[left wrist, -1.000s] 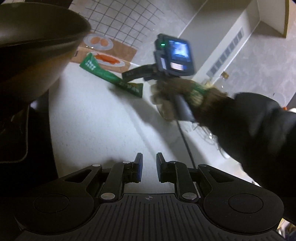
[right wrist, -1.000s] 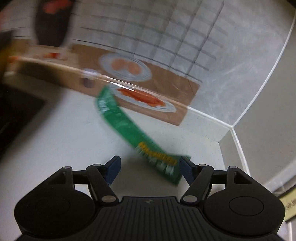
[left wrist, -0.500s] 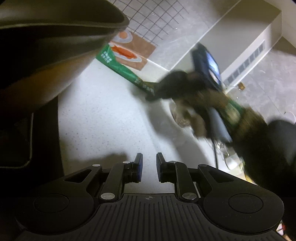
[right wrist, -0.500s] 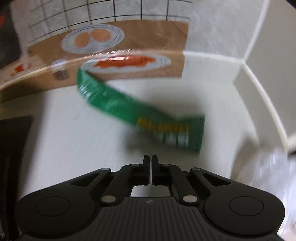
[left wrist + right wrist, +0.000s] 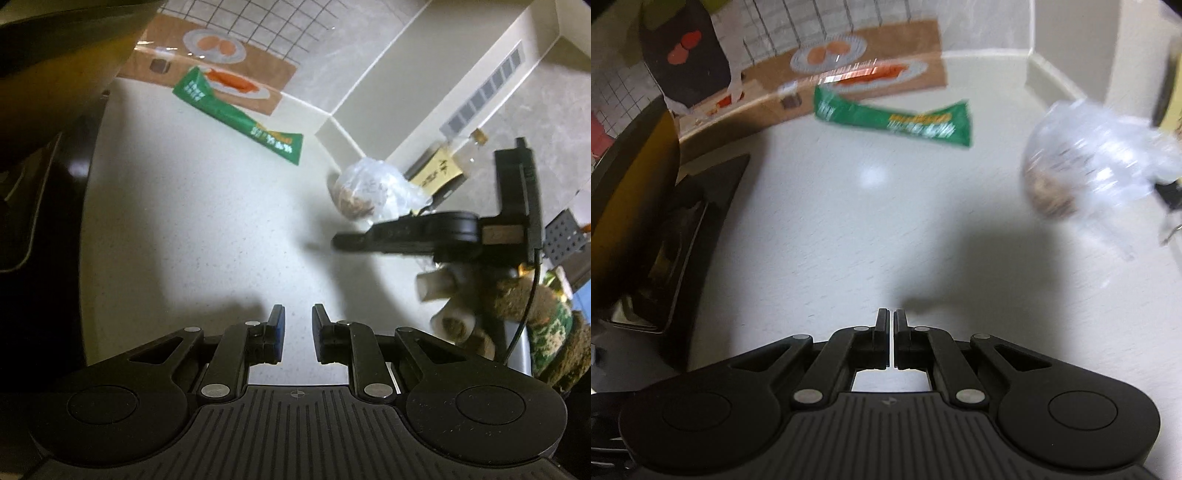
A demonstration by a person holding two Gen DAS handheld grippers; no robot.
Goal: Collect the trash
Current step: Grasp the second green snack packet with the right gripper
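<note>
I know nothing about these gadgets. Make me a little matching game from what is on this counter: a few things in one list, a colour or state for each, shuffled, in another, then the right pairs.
Things:
1. wrapper
2. plastic bag
3. right gripper
4. left gripper

Descriptions:
A. clear and crumpled, with brown scraps inside
B. jaws pressed together on nothing
C. green, lying flat by the wall
D. jaws slightly apart, nothing between them

Pairs: 1-C, 2-A, 3-B, 4-D
</note>
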